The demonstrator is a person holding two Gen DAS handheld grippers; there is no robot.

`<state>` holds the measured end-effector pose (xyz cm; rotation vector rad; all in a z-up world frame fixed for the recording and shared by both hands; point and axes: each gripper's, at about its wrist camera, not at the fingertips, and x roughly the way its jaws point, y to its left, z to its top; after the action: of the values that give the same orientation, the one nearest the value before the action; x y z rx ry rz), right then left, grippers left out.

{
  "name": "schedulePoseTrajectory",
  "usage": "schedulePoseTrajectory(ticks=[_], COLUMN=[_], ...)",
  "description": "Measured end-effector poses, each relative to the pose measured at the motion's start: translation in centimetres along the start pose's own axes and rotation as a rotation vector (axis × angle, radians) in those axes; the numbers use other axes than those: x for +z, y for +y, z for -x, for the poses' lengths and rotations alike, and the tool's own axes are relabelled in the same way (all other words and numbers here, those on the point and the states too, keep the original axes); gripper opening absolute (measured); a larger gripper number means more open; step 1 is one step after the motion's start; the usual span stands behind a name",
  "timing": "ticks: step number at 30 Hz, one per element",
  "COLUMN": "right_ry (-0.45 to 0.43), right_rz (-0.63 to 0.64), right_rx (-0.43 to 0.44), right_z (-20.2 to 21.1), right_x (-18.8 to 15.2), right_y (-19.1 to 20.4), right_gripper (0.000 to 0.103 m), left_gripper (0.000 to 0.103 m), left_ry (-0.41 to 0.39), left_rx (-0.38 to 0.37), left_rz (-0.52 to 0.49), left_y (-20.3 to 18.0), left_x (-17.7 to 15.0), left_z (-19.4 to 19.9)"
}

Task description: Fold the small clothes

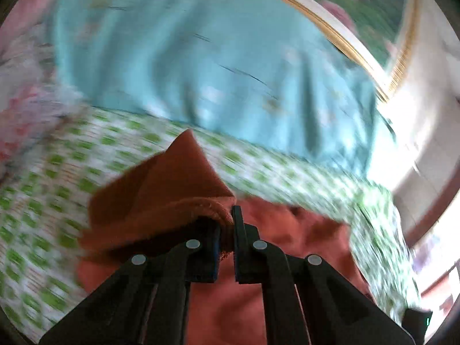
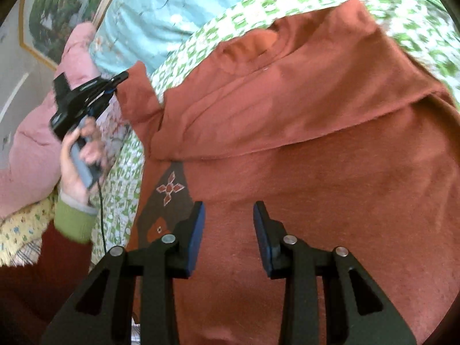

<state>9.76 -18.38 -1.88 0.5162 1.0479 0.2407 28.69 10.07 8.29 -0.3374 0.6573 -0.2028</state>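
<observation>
A rust-red small shirt (image 2: pixel 316 143) lies spread on a green-and-white patterned bedsheet (image 2: pixel 201 37), partly folded, with a dark patterned patch (image 2: pixel 169 189) showing at its left. My left gripper (image 1: pixel 227 230) is shut on a sleeve end of the shirt (image 1: pixel 161 189), which is lifted off the bed; the view is blurred. In the right wrist view the left gripper (image 2: pixel 122 78) pinches that sleeve at the far left, held by a hand (image 2: pixel 74 172). Just above the shirt's lower body, my right gripper (image 2: pixel 228 224) stands open with only flat fabric beneath its fingers.
A teal quilt (image 1: pixel 187 57) is bunched at the far side of the bed. A pink pillow (image 2: pixel 31 149) and a yellow printed cloth (image 2: pixel 20 230) lie at the left. A gold-framed picture (image 2: pixel 51 14) hangs on the wall behind. A black cable (image 2: pixel 101 215) trails from the left gripper.
</observation>
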Motion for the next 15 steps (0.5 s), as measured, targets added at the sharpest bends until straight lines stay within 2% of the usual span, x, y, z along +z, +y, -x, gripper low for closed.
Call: schedulePoseTrajectory(ticks=[3,8,12,15], right_ry=[-0.046,-0.116,-0.148,-0.161], right_rz=[-0.054,-0.114,-0.144,-0.151], right_rx=[-0.022,-0.078,-0.112,-0.126], right_z=[1.8,4.7,6.0,6.4], right_x=[0.0,0.0,0.2,0.4], right_y=[-1.8,-4.4,-5.7,-6.0], right_gripper=[0.036,0.036,0.036,0.036], left_gripper=[0.005,0.005,0.009,0.021], left_ry=[0.063,0.167,0.273,0.353], left_rx=[-0.025,-0.054,-0.026,-0.004], left_rz=[-0.118,-0.227,-0.293,-0.297], left_y=[-6.1,-12.1,-13.9,-13.9], left_x=[-3.2,-8.5,-12.5,-14.6], left_z=[-2.0,-5.5,-8.8,-10.5])
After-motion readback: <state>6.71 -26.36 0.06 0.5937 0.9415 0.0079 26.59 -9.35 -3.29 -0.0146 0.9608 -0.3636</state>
